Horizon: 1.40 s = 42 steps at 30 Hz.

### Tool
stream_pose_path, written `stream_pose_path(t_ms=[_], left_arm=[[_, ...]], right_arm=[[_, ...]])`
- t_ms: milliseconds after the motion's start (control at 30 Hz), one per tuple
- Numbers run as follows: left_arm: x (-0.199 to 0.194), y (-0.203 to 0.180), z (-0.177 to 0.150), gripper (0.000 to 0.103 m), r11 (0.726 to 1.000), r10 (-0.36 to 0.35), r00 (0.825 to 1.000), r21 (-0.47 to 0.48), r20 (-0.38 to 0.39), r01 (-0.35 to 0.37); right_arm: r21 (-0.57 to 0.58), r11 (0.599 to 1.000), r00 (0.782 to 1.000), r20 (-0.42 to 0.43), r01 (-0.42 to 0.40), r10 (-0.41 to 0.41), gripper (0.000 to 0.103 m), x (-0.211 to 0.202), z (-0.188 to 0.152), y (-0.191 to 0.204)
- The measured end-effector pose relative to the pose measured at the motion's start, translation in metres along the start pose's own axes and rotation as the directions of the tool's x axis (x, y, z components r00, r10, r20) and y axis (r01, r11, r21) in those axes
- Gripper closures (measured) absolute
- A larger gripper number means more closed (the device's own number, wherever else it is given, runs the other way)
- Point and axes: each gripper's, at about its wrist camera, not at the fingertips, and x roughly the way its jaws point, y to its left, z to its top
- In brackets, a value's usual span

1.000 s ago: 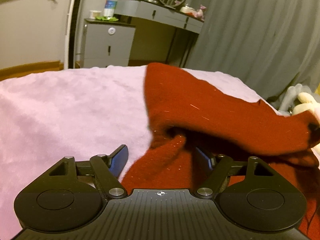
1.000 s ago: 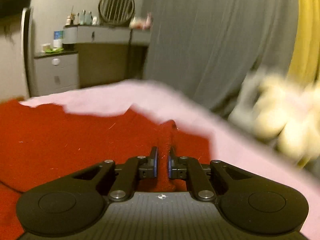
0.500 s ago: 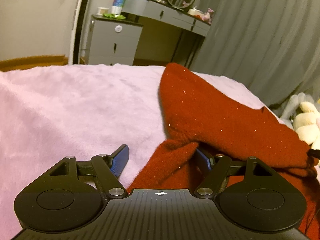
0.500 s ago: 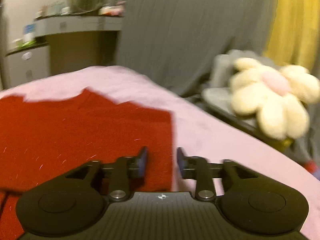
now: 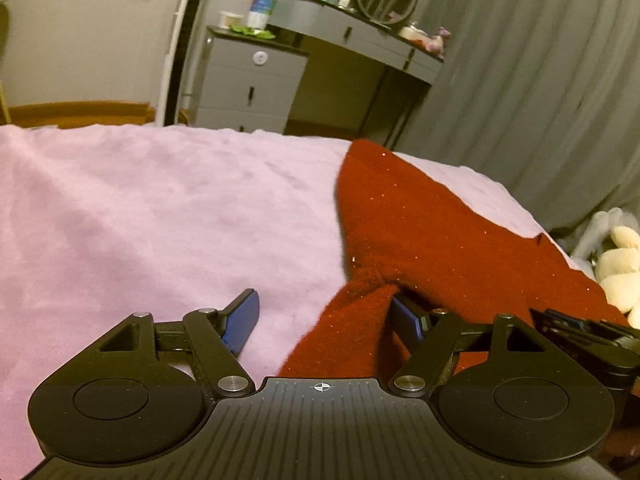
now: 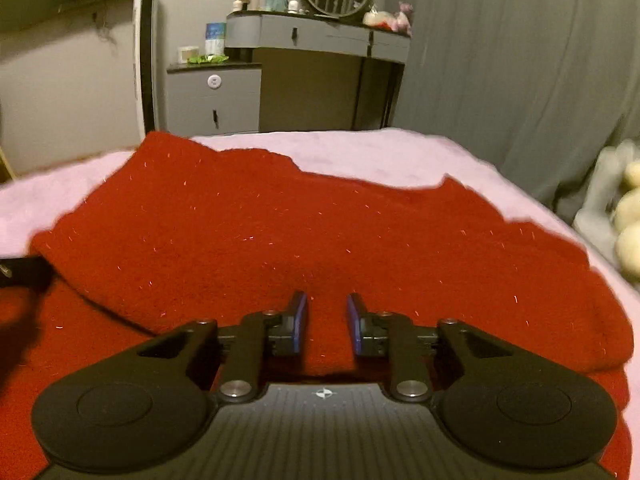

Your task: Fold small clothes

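Note:
A red knit garment (image 5: 432, 232) lies folded over on a pink plush blanket (image 5: 140, 208). My left gripper (image 5: 324, 312) is wide open at the garment's left edge, with a bunched fold of red cloth lying between its fingers, against the right one. In the right wrist view the garment (image 6: 280, 232) fills the middle, its upper layer folded over the lower one. My right gripper (image 6: 327, 320) is open and empty just above the cloth. The right gripper's tip shows at the right of the left wrist view (image 5: 580, 332).
The blanket's far edge drops off toward a grey dresser (image 6: 216, 96) and vanity desk (image 6: 320, 36). Grey curtains (image 6: 520, 80) hang at the right. A cream plush toy (image 5: 620, 264) sits beside the bed's right edge.
My right gripper opened, let go of the garment's edge and swung back left over the cloth. The lifted red layer has settled flat. My left gripper stayed open.

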Motion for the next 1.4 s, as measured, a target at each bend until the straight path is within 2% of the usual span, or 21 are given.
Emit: stream_pose_path(t_ms=[67,200,300,367,433,500,633,700,767,833,900,1033,1133,1167,1200,1233,1300,1333,1400], left_arm=[[-0.001,-0.001,0.000,0.025,1.000,0.003,1.000,-0.001,0.002,-0.003],[-0.003,0.000,0.002,0.023,1.000,-0.001,1.000,-0.001,0.006,0.001],[-0.005,0.004,0.004,0.022,0.999,-0.016,1.000,-0.041,0.006,0.017],[-0.005,0.003,0.004,0.021,0.999,-0.020,1.000,-0.044,0.008,0.020],[-0.005,0.000,0.003,0.021,1.000,-0.017,1.000,-0.021,0.010,0.017],[-0.005,-0.002,0.003,0.018,1.000,-0.009,1.000,-0.009,0.014,0.010],[-0.005,-0.002,0.006,0.017,1.000,-0.019,1.000,-0.020,-0.011,0.018],[-0.007,-0.005,0.010,0.017,0.999,-0.040,0.999,-0.021,-0.036,0.039],[-0.015,-0.010,0.014,0.017,0.998,-0.068,0.997,-0.018,-0.027,0.068],[-0.027,-0.020,0.017,0.017,0.996,-0.090,0.996,0.027,0.027,0.090],[-0.032,-0.029,0.017,0.016,0.991,-0.108,0.992,0.091,0.067,0.101],[-0.023,-0.047,0.014,0.019,0.978,-0.121,0.992,0.177,0.045,0.112],[0.001,-0.062,0.010,0.022,0.970,-0.121,0.993,0.212,-0.013,0.121],[0.012,-0.066,0.009,0.028,0.970,-0.095,0.995,0.220,-0.035,0.101],[0.021,-0.069,0.009,0.034,0.972,-0.044,0.998,0.230,-0.038,0.051],[0.032,-0.069,0.009,0.032,0.972,0.003,0.999,0.234,-0.041,0.007],[0.056,-0.062,0.008,0.023,0.982,0.012,0.995,0.190,-0.101,0.007],[0.058,-0.061,0.009,0.022,0.982,0.013,0.996,0.190,-0.084,0.004],[0.061,-0.073,0.008,0.009,0.962,0.066,0.996,0.270,-0.064,-0.047]], right_arm=[[0.012,1.000,1.000,-0.007,-0.009,0.009,0.080,0.005,0.006,-0.001],[0.149,0.985,0.995,-0.016,-0.090,0.094,0.082,-0.012,0.009,-0.031],[0.203,0.979,1.000,0.012,-0.028,0.026,0.081,-0.021,0.005,-0.051],[0.232,0.973,1.000,-0.031,0.005,0.002,0.082,-0.019,-0.003,-0.063],[0.208,0.978,0.998,-0.065,0.031,-0.018,0.082,-0.012,-0.009,-0.061],[0.162,0.985,0.998,-0.054,0.052,-0.044,0.082,-0.001,-0.010,-0.054],[0.209,0.977,0.998,-0.046,0.048,-0.039,0.082,0.025,-0.003,-0.063],[0.193,0.980,0.997,-0.061,0.050,-0.039,0.082,0.020,0.000,-0.064],[0.169,0.984,0.997,-0.057,0.051,-0.042,0.081,0.005,0.002,-0.061],[0.196,0.980,0.999,-0.022,0.041,-0.038,0.079,-0.021,-0.006,-0.065],[0.235,0.969,0.997,-0.011,0.076,-0.076,0.079,-0.036,-0.018,-0.075],[0.283,0.945,0.986,-0.073,0.164,-0.149,0.078,-0.036,-0.032,-0.100],[0.283,0.947,0.987,-0.093,0.149,-0.128,0.078,-0.026,-0.037,-0.108],[0.259,0.954,0.987,-0.093,0.153,-0.133,0.078,-0.022,-0.037,-0.107],[0.236,0.959,0.986,-0.091,0.160,-0.142,0.078,-0.018,-0.036,-0.106],[0.214,0.963,0.985,-0.090,0.163,-0.146,0.078,-0.014,-0.035,-0.105],[0.194,0.969,0.986,-0.091,0.155,-0.140,0.078,-0.007,-0.030,-0.110],[0.196,0.969,0.987,-0.093,0.149,-0.133,0.078,-0.005,-0.029,-0.113],[0.206,0.968,0.988,-0.096,0.141,-0.124,0.078,-0.001,-0.027,-0.117]])
